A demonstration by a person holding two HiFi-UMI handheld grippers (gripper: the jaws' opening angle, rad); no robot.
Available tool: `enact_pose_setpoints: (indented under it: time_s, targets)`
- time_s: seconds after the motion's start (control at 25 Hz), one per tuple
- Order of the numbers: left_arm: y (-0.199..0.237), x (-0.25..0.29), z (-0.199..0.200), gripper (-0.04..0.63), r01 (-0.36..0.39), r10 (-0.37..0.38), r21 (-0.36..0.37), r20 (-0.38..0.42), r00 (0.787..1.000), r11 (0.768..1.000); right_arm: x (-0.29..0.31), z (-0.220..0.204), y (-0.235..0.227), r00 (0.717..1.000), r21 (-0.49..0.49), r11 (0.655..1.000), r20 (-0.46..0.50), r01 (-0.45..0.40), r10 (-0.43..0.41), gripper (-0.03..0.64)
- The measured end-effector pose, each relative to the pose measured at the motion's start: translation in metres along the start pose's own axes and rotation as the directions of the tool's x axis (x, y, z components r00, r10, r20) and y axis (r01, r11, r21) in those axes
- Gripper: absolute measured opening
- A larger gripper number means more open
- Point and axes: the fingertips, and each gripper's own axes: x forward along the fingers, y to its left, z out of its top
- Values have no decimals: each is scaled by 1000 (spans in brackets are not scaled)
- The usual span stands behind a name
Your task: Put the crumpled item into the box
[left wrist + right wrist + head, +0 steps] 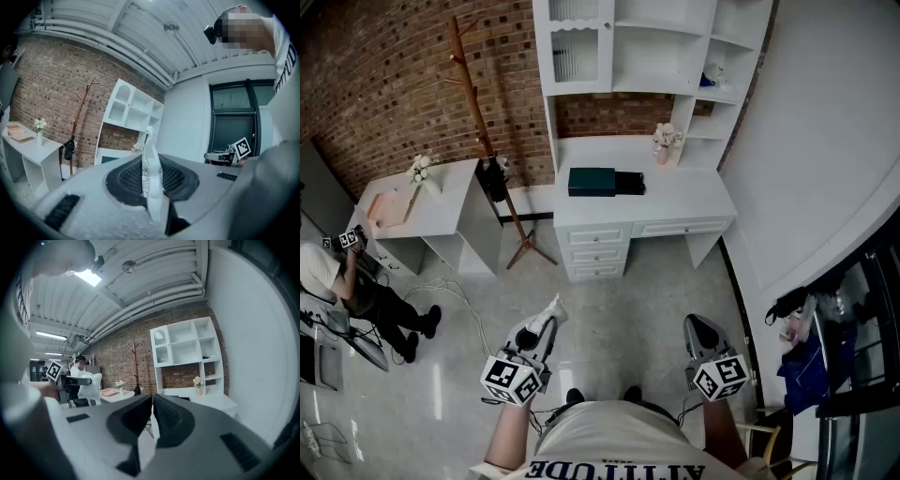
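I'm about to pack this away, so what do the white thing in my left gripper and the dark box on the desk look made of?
Crumpled item, pinched in the left gripper: probably thin paper or plastic film, matte white, judging by its creases and wrinkled edge. Box: perhaps cardboard or plastic, dark teal, smooth and dull, with crisp edges; too distant to tell.

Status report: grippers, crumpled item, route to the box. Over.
Left gripper shut on the white crumpled item; right gripper shut, empty. Dark box on the white desk ahead, not reached. Nothing seen on the floor between.
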Motion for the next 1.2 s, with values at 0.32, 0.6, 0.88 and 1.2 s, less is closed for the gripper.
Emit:
enact_pose_setpoints:
  time_s: [0.32,0.6,0.88,1.2]
  targets:
    - [-2,6,3,77,-8,8,-5,-1,1000,1000,1,2,-9,1000,8,1000,-3,0,0,35]
    - [-6,12,6,77,-13,13,3,-10,1000,1000,2,5,-16,1000,16,1000,3,-8,8,35]
    - [-22,17,0,77,-26,26,10,-19,999,1000,-8,3,-33,1000,32,999,8,-17,16,35]
    - [-55,30,-12,77,-62,62,-1,-32,998,998,-24,-3,-67,999,23,998,-11,-51,51,37]
